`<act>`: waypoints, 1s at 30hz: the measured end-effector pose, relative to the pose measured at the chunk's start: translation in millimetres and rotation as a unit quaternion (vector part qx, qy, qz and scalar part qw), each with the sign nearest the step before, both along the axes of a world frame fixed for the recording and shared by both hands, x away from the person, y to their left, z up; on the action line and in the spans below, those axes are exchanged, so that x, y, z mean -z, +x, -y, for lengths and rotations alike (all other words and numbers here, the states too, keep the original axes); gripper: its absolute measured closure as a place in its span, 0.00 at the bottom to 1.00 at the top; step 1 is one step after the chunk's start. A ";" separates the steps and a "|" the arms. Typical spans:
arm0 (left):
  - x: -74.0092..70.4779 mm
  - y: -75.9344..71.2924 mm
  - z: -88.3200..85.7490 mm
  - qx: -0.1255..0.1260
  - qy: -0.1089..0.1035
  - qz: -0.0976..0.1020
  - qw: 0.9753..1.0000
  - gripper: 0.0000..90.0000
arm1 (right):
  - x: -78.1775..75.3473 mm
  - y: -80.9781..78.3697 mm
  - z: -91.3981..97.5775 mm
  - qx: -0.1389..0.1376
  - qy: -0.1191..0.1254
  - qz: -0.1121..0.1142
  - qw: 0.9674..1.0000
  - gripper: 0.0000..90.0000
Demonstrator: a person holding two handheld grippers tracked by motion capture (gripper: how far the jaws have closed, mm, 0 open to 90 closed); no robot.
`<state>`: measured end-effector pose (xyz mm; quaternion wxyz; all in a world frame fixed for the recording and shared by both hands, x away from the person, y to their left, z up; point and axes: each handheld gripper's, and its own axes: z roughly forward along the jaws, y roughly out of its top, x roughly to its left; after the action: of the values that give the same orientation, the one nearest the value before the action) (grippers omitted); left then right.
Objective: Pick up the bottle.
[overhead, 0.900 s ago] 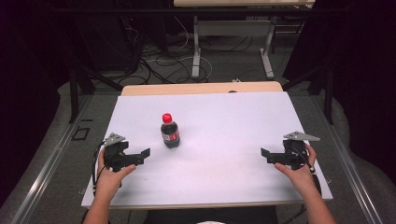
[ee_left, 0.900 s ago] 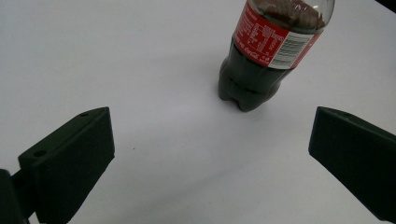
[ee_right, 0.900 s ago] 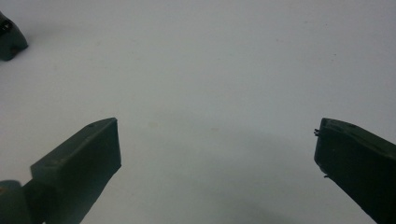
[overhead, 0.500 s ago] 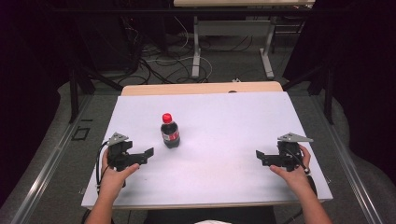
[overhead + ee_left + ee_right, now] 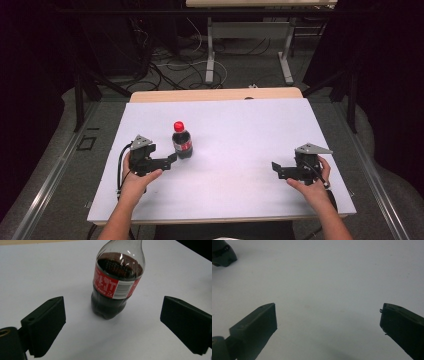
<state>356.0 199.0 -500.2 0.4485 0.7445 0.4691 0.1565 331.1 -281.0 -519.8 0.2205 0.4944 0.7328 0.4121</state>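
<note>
White tabletop (image 5: pixel 240 150) carries a small dark cola bottle with a red cap (image 5: pixel 181 140) toward its left edge. Our left gripper (image 5: pixel 169 161), jaws apart and empty, could nudge the upright bottle over; our right gripper (image 5: pixel 276 170) gapes too.

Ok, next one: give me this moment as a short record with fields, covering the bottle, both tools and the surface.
bottle: cola bottle, red cap, upright, dark drink inside
left tool: left tool open, aimed at the bottle, pads apart from it
right tool: right tool open, nothing between its pads, far from the bottle
surface: white table
contact: none on the bottle
</note>
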 end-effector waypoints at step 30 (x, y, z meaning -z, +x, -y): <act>26.0 48.6 44.3 0.018 0.038 0.013 0.999 0.22 | 4.7 1.9 -1.5 0.006 0.009 -0.010 1.000 0.04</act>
<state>404.6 154.6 -526.2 0.4290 0.7670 0.4434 0.1762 333.0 -279.5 -524.5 0.2113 0.5045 0.7282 0.4129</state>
